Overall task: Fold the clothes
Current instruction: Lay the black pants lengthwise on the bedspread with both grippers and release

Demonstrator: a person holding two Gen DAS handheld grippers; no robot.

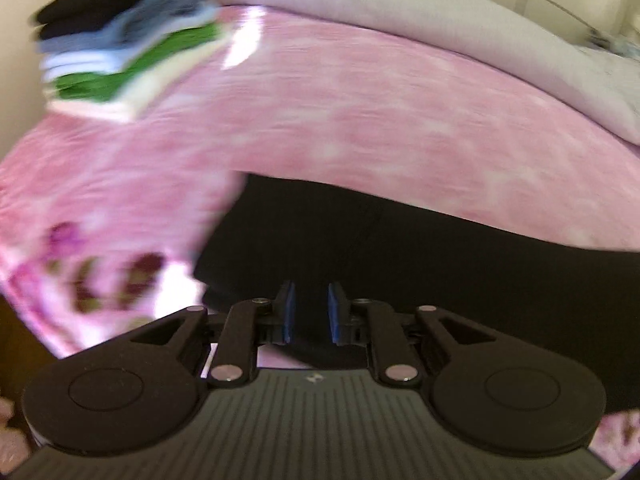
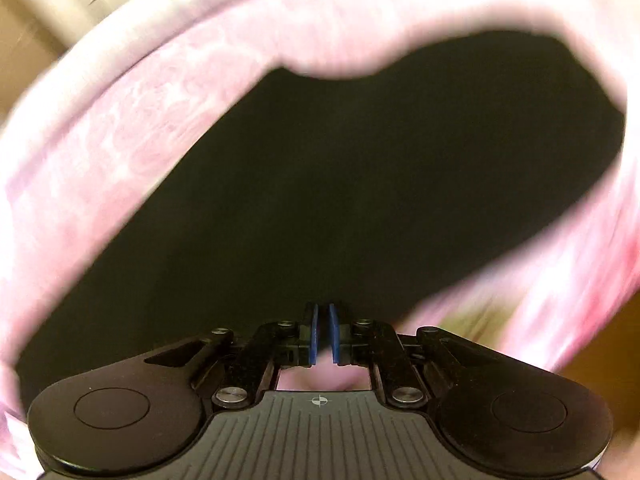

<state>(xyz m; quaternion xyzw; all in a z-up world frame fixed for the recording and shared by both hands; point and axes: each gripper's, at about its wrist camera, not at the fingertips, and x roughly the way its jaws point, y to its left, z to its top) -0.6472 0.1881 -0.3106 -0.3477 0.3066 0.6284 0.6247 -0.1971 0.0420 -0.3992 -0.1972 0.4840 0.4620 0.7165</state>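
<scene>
Left wrist view, left to right. Far upper left: stack of folded clothes [image 1: 128, 44] on the bed, blurred, layers black on top, then grey-blue, white, green, cream at the bottom. It sits on the pink bedspread [image 1: 340, 120], near the bed's far left corner. Lower left of the bedspread shows a dark floral print, blurred. Behind, along the top and running right: pale grey pillow [image 1: 400, 28] resting on the bedspread, touching the stack's right edge or just beside it, cannot tell which. Cream wall above.

Centre to right: black garment [image 1: 400, 260] spread flat on the bedspread, well apart from the stack, its upper edge running across to the right frame edge. Left tongs [image 1: 311, 312] hover over or at the garment's near part; blue pads [image 1: 289, 312] stand a narrow gap apart, dark cloth visible between them, nothing clearly pinched. Contact with the cloth cannot be told.

Right wrist view, left to right. Heavy motion blur. Pink bedspread [image 2: 120, 140] curves round the left, top and right. Black garment [image 2: 360, 180] fills the middle, its far edge uneven with a dip near the top centre. Right tongs [image 2: 323, 334] low centre, blue pads [image 2: 314, 334] nearly together, only a thin slit between them. Whether a fold of cloth is caught in that slit cannot be told. Brown surface at far right, blurred.
</scene>
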